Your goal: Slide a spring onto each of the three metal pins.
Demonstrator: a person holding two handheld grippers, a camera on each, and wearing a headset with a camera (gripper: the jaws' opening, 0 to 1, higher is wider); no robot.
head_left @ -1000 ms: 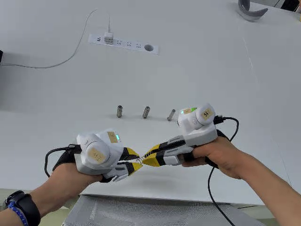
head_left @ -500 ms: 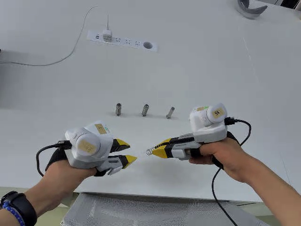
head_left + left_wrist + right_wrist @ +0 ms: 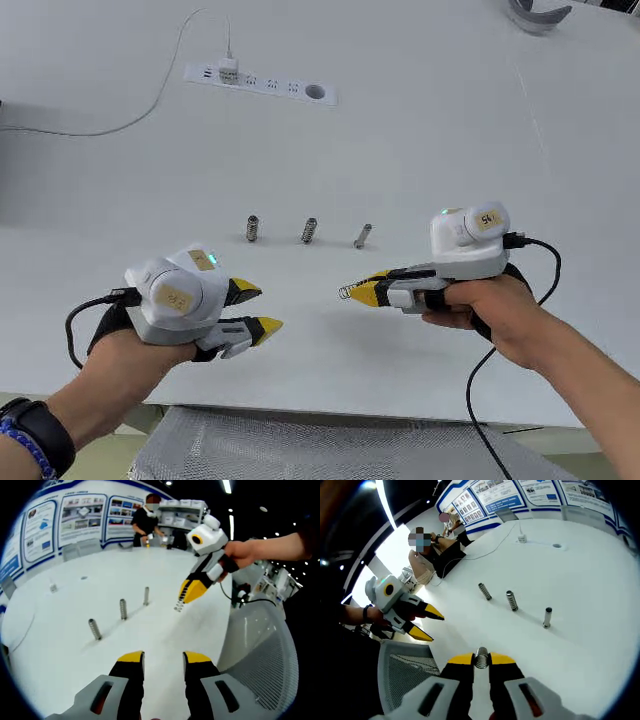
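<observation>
The left gripper [image 3: 264, 307] carries a tan sticker, but its writing is too small to read. Its yellow-tipped jaws stand apart with nothing between them. The right gripper [image 3: 360, 292] has a similar sticker with two digits that I cannot read surely. Its jaws are closed on a spring [image 3: 480, 657], a short coil of bright wire that sticks out past the tips, above the white table [image 3: 420, 150]. Further away three pins stand in a row. The left pin [image 3: 252, 228] and the middle pin [image 3: 309, 231] each wear a coil, and the right pin [image 3: 362, 236] is bare and smooth. Behind them lies a power strip [image 3: 262, 85] with one plug in it.
</observation>
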